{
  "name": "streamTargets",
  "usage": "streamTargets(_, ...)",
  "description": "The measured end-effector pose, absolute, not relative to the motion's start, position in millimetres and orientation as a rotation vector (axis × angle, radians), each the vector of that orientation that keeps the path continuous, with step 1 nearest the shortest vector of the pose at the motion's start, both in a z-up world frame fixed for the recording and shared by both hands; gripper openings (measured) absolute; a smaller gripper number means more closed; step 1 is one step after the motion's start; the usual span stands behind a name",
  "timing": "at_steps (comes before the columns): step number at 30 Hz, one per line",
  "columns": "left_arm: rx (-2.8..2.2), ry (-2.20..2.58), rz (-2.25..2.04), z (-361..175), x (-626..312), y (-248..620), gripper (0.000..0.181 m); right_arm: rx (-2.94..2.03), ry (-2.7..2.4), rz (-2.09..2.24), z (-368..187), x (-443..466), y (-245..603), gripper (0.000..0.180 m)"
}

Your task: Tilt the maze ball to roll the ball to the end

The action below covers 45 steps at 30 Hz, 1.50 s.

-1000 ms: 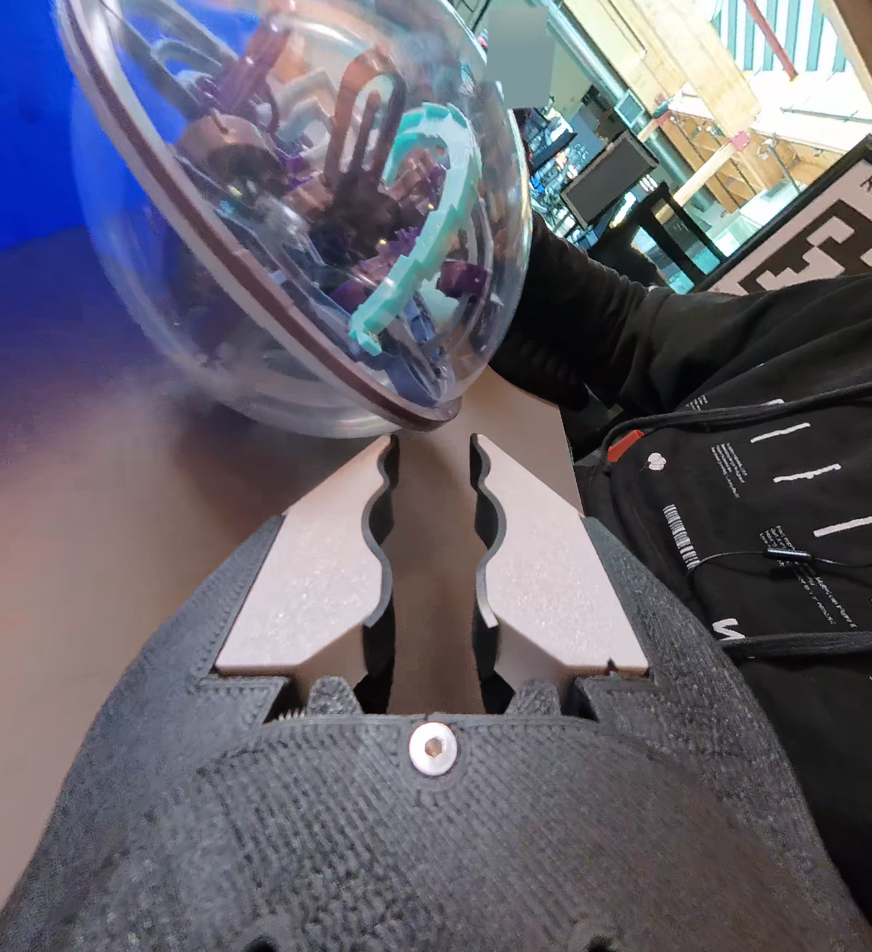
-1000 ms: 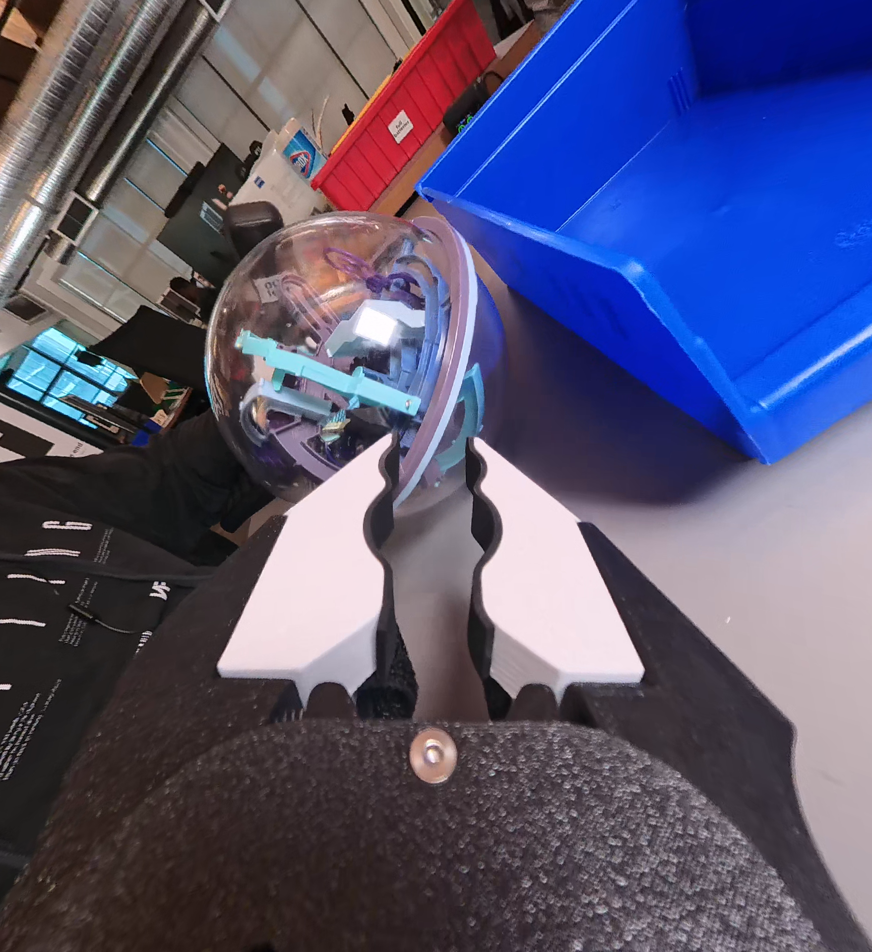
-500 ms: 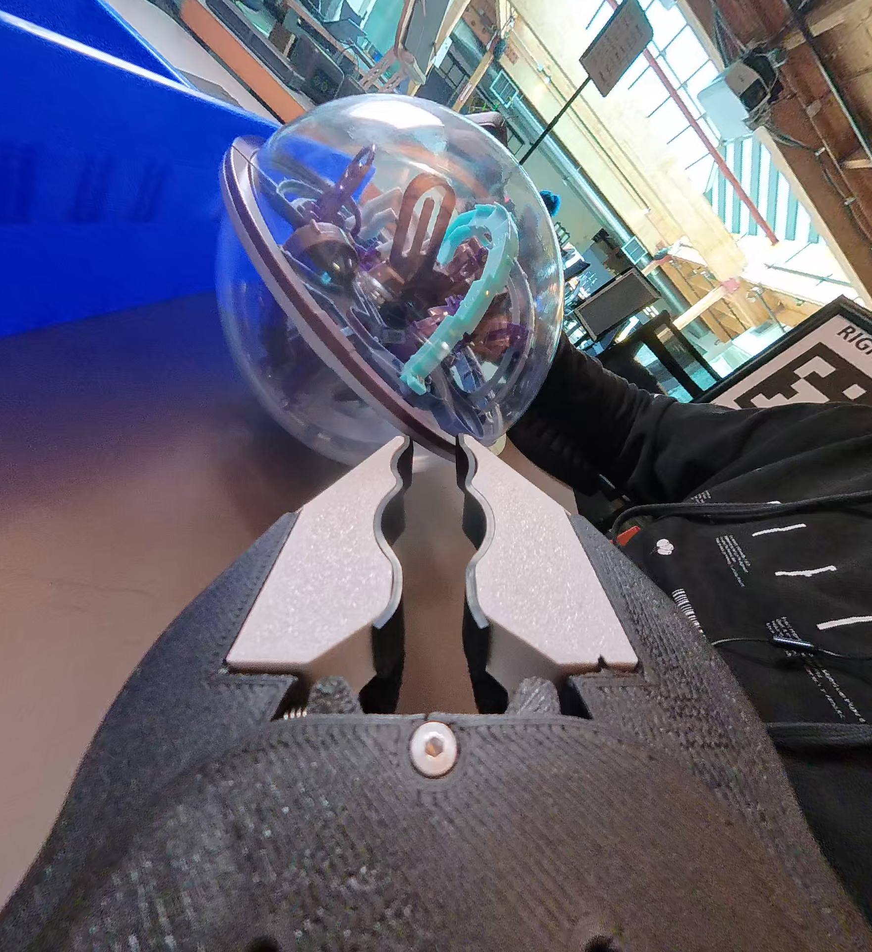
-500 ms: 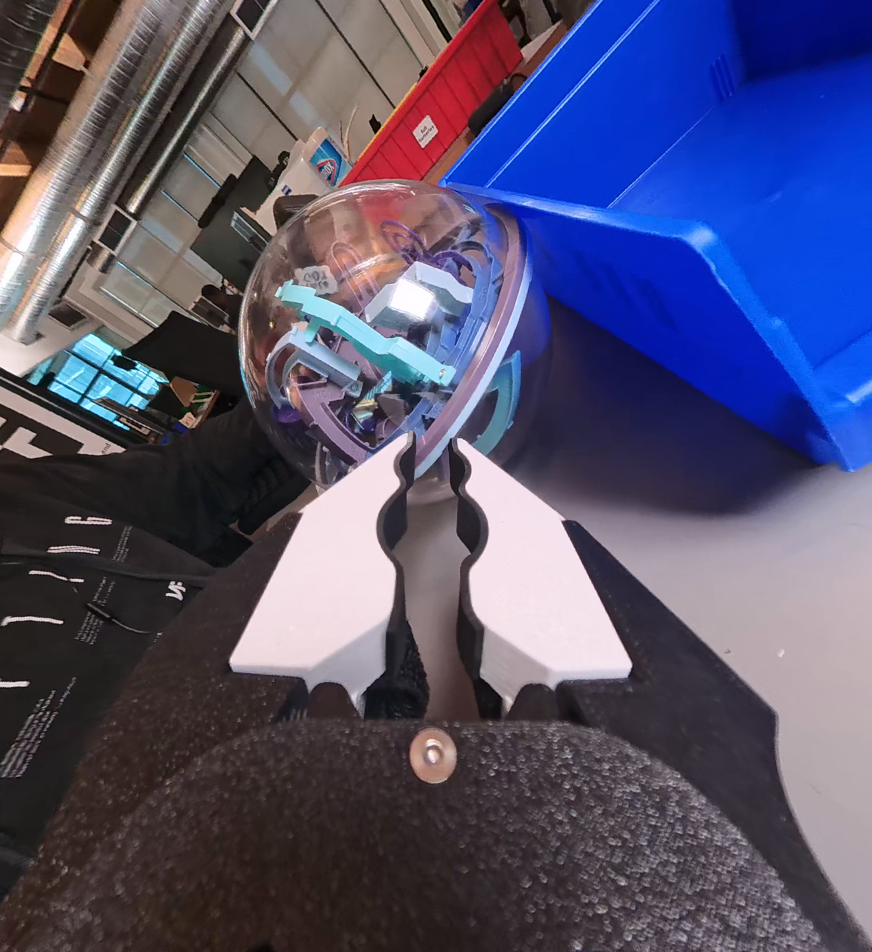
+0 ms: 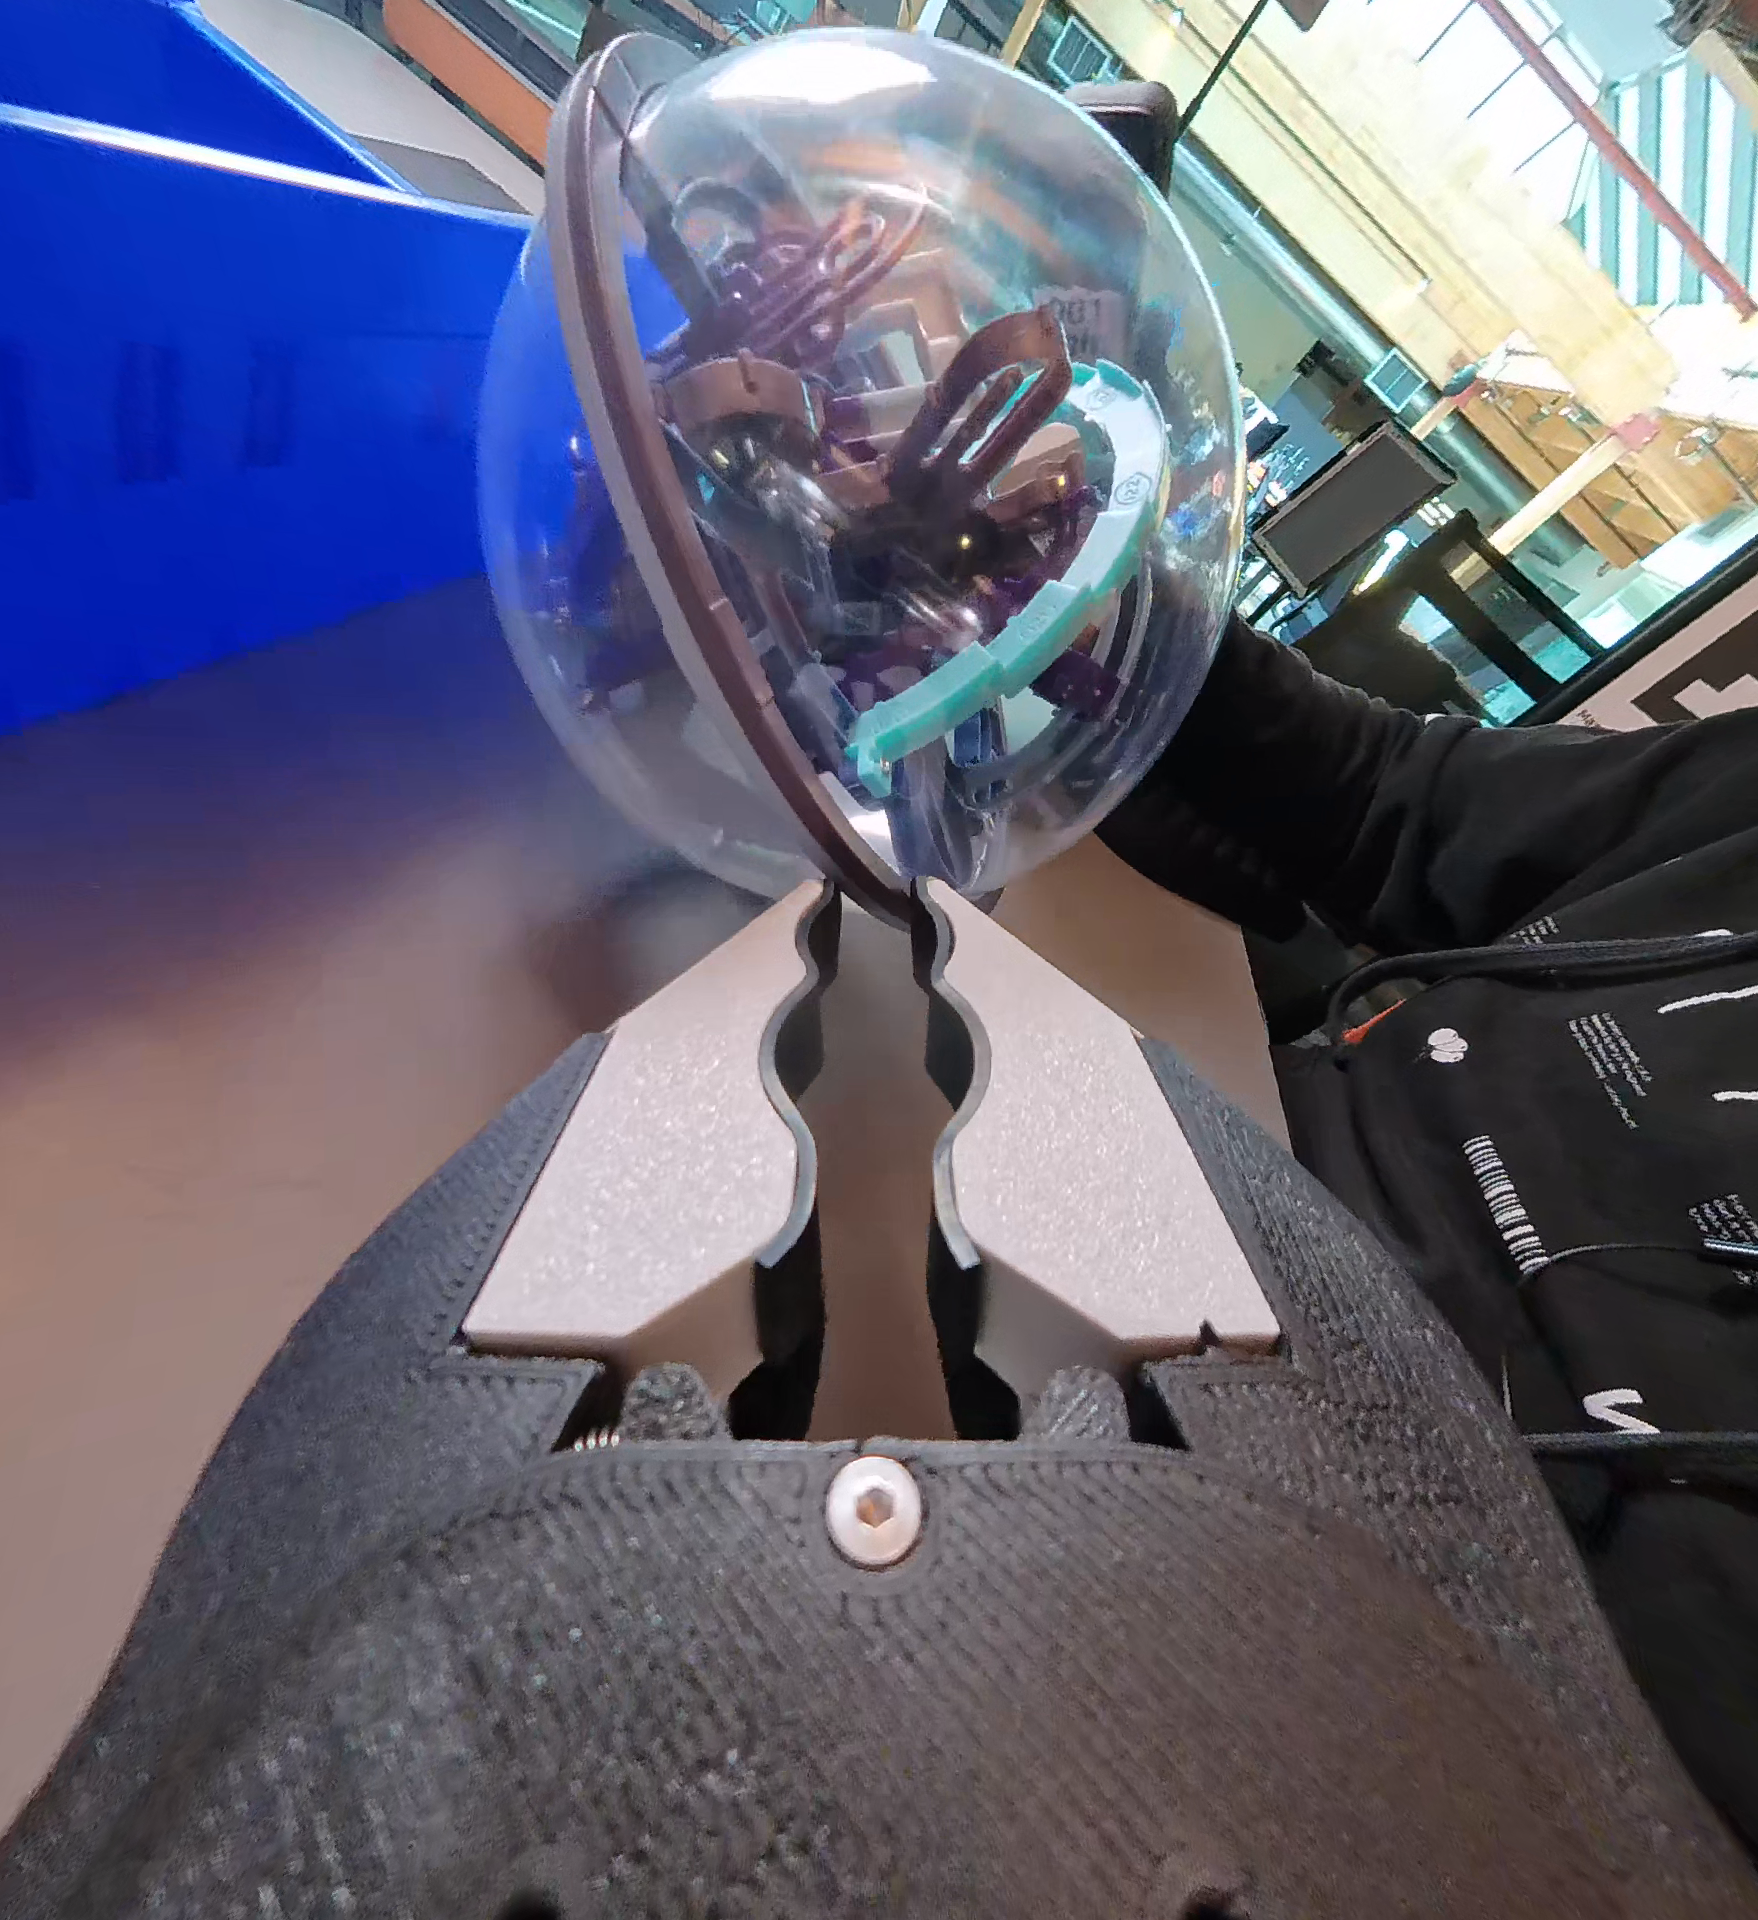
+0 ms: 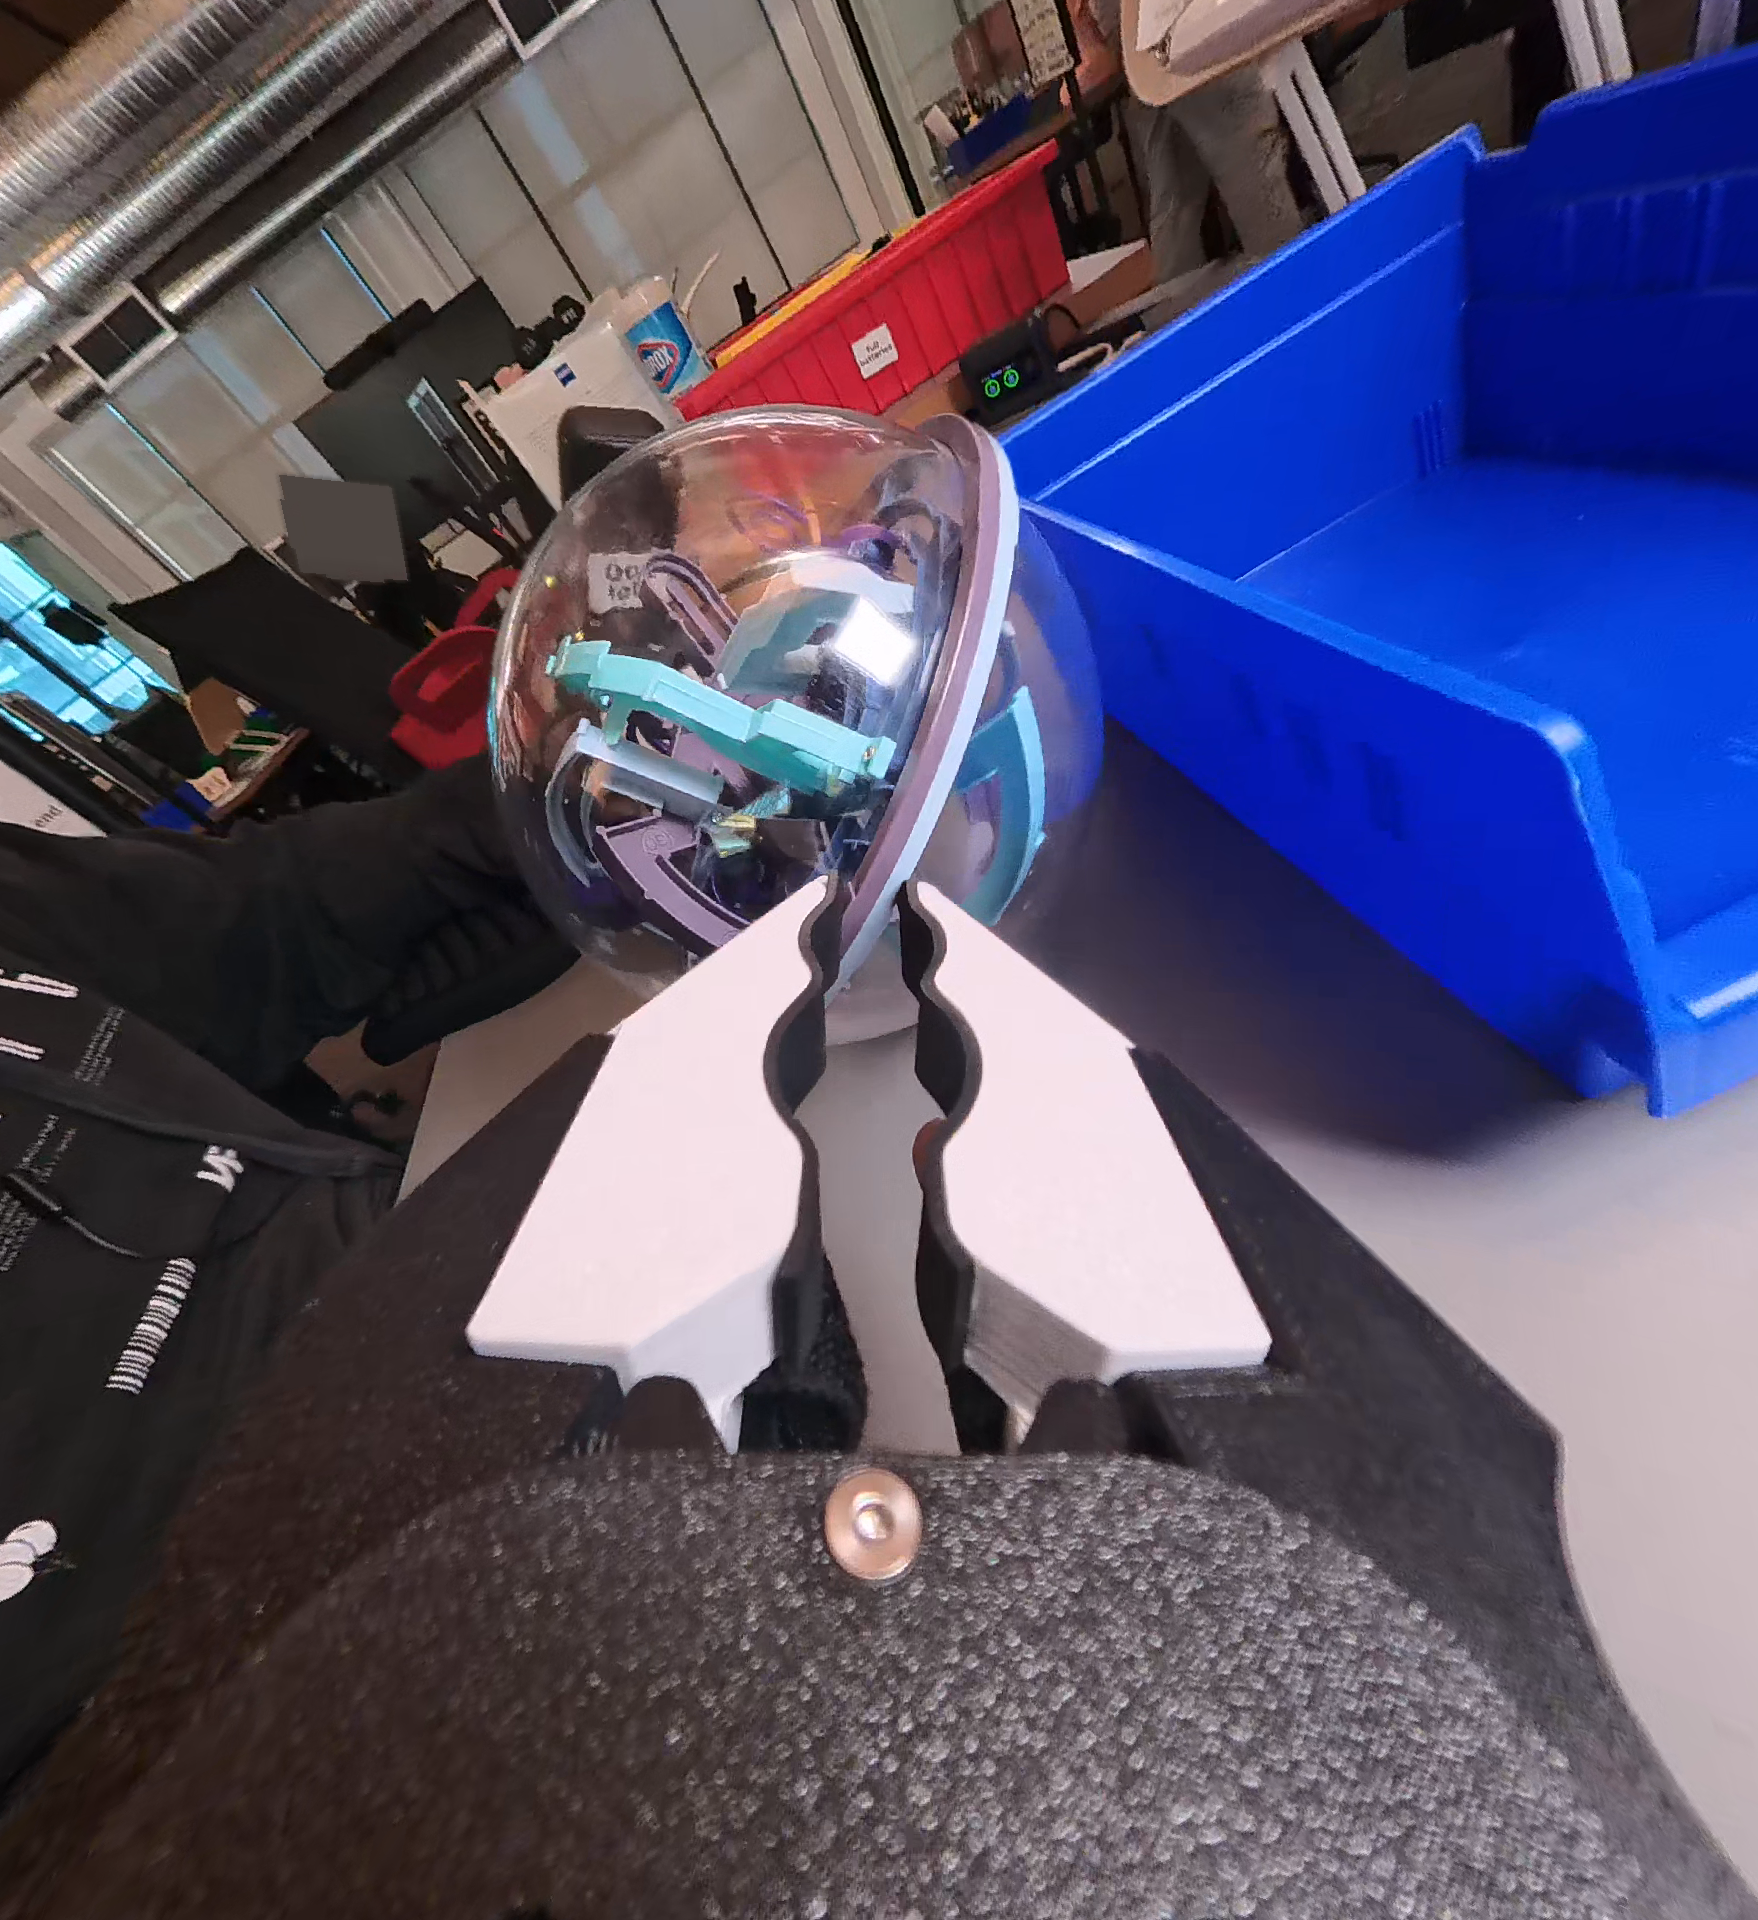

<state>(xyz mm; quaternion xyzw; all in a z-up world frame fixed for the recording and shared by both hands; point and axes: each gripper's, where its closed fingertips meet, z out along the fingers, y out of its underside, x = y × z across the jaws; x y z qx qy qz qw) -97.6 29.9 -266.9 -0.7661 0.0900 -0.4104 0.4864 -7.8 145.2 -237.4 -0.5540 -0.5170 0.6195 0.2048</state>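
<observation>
The maze ball (image 5: 958, 436) is a clear sphere with purple, brown and teal tracks inside and a dark rim ring around its middle. It sits tilted, low over the grey table (image 5: 231, 1039). My left gripper (image 5: 875, 902) is shut on the bottom of the rim ring. In the right wrist view the maze ball (image 6: 750, 675) shows from the other side, and my right gripper (image 6: 867, 902) is shut on the rim ring there. I cannot pick out the small ball inside.
A big blue bin (image 6: 1477, 675) stands on the table (image 6: 1477, 1351) just behind the ball and also shows in the left wrist view (image 5: 179, 416). A person's black sleeve (image 5: 1374, 810) lies close beside the ball at the table edge. A red bin (image 6: 906, 281) is far behind.
Both grippers have narrowed and closed onto the ball's rim ring. The ball has turned, so its rim now stands more upright in both views.
</observation>
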Motion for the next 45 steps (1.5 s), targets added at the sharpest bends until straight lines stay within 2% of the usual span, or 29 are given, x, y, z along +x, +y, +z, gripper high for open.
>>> streamTargets(22, -1.848, 0.361, -0.728, -260.3, -93.8, 32.1, 0.011, -1.112, -1.529, 1.47, -179.7, 1.7, 118.2, 0.008)
streamTargets(34, -1.698, 0.391, -0.428, -221.0, -114.0, 32.8, 0.009, -0.853, -1.584, 1.263, -144.9, -3.5, 101.5, 0.007)
streamTargets(45, -1.598, 0.36, -0.353, -192.3, -124.4, 25.0, 0.009, -0.735, -1.599, 1.189, -101.5, -19.0, 85.6, 0.007)
